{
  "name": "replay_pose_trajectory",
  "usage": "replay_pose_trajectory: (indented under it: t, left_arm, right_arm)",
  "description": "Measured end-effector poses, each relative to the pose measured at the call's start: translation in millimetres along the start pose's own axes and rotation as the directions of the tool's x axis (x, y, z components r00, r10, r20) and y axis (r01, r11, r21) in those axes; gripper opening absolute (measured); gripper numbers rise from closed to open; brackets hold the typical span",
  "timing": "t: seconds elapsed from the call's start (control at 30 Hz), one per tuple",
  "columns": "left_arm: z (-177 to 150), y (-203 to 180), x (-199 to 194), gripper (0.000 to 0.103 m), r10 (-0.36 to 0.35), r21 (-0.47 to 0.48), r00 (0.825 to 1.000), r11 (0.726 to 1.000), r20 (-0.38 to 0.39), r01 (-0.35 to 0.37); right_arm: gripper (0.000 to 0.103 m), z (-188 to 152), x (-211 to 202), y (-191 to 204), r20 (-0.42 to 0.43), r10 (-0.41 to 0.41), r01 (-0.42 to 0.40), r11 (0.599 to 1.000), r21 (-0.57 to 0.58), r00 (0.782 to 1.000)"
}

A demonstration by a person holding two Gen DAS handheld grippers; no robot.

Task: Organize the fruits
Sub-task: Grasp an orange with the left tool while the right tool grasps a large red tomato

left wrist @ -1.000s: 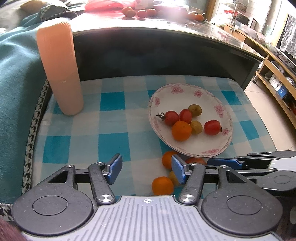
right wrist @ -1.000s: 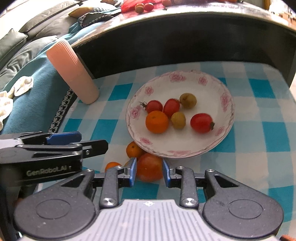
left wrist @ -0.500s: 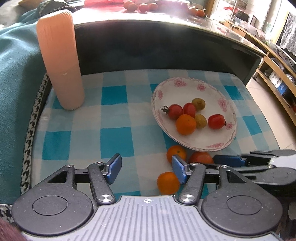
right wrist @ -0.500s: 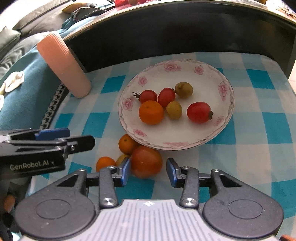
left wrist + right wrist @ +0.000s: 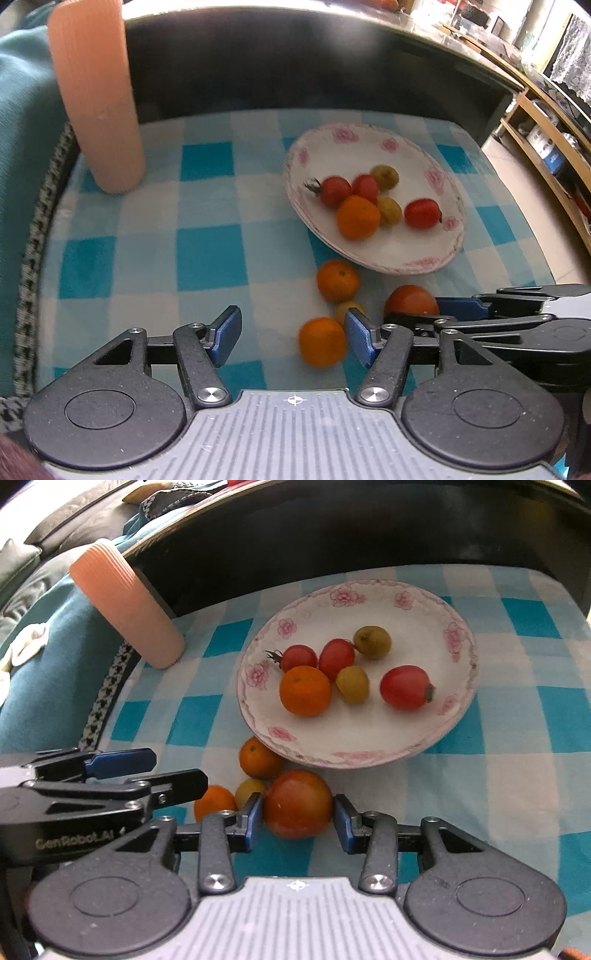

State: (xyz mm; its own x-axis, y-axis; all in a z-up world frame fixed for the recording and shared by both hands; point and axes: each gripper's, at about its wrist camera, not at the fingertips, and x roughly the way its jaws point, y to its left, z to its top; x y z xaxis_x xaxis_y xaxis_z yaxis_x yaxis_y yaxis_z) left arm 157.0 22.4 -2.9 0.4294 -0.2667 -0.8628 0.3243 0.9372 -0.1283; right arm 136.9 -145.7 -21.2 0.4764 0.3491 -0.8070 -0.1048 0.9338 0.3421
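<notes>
The right claw (image 5: 297,818) straddles the large tomato (image 5: 297,804) that lies on the checked cloth (image 5: 480,782) just in front of the plate (image 5: 424,616). Its jaws stand narrow: the left pad looks to touch the tomato's side, while a sliver of gap shows at the right pad, so the fruit is bracketed, not gripped. The left claw (image 5: 293,334) hangs half open over the cloth, with a small orange (image 5: 322,342) just inside its right finger (image 5: 357,341); nothing is held. A second orange (image 5: 338,280) and a small yellow fruit (image 5: 349,309) crowd between the two claws.

To do this step well, the pads should likely close on the tomato's widest part with gentle force, since soft skin bruises. The lift should be straight up, to avoid nudging the yellow fruit beside the left pad. The plate already carries six fruits; the bare patch near its front rim looks the safest landing spot.
</notes>
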Motion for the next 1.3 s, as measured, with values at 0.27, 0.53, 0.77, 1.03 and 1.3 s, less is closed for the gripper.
replay_pose_trajectory:
  t: [0.27,0.53,0.77,1.03,1.3]
  left_arm:
    - [-5.3,-12.7,17.9,0.064,-0.001,0.041,0.999,0.999,-0.049,0.003]
    - [-6.6,-23.3,24.3,0.047,0.001,0.071,1.000,0.997,-0.032,0.002]
    - [-10.9,-25.5,19.3,0.041,0.012,0.079,1.000,0.997,-0.029,-0.010]
    - [-34.8,-33.4,-3.0,0.041,-0.015,0.121,0.998,0.992,-0.054,0.021]
    - [-60.7,-42.4,-7.7,0.042,-0.004,0.190,0.996,0.982,-0.089,0.021]
  right_arm:
    - [0.053,-19.1,-20.2,-9.2,-0.011,-0.048,0.048,0.999,0.009,0.999]
    - [0.053,-28.6,-26.9,-15.0,-0.028,-0.037,0.038,0.999,0.021,0.999]
    - [0.053,-27.5,-26.2,-11.8,-0.027,-0.043,0.043,0.999,-0.017,0.999]
    - [0.053,-34.0,-36.6,-8.3,-0.022,-0.055,0.054,0.996,-0.071,0.998]
    - [0.053,-60.6,-47.4,4.5,-0.033,-0.111,0.103,0.977,-0.184,0.993]
